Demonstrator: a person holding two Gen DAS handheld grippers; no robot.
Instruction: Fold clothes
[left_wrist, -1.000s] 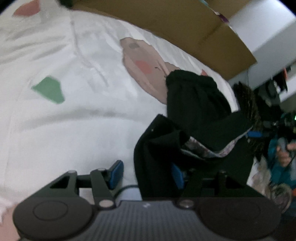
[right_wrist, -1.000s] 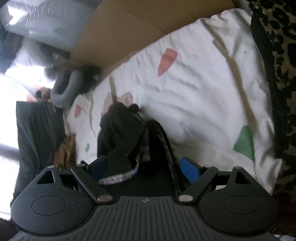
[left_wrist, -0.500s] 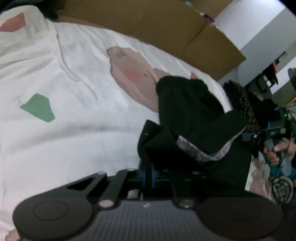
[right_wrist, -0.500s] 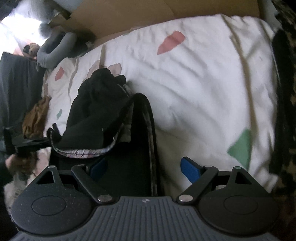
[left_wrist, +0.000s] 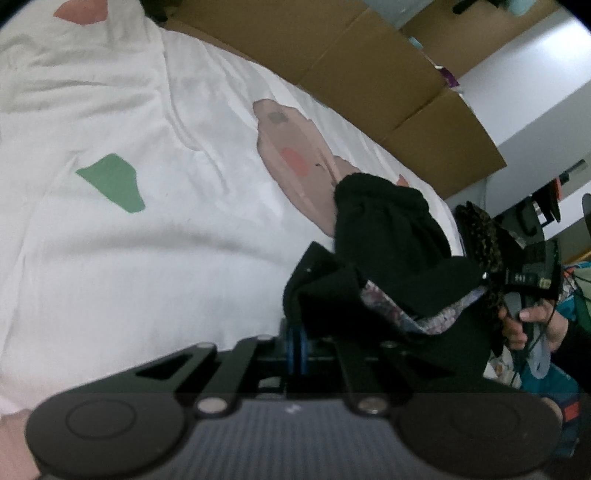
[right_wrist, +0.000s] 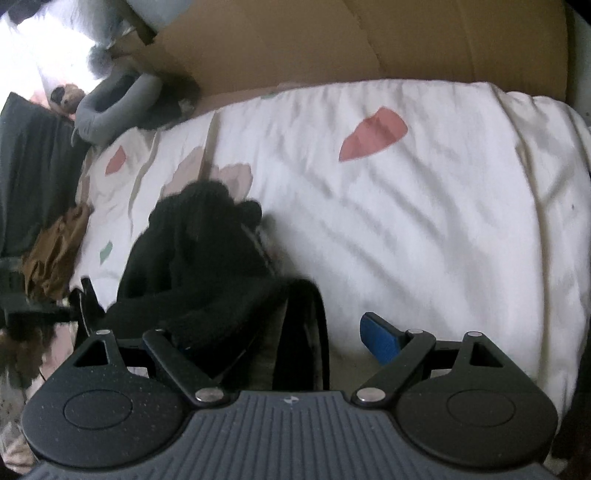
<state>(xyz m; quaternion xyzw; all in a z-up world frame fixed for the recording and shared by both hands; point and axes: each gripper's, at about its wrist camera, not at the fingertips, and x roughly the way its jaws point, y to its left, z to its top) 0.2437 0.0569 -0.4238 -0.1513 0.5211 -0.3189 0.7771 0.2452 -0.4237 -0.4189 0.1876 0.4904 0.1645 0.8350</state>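
Pinching the black garment (left_wrist: 388, 236) on the bed (left_wrist: 166, 229), our left gripper (left_wrist: 295, 341) has just closed; our right gripper (right_wrist: 273, 332) spreads its jaws, ready for an edge.

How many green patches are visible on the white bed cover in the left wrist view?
1. The green patch lies on the white bed cover, left of the black garment. More may be hidden under it.
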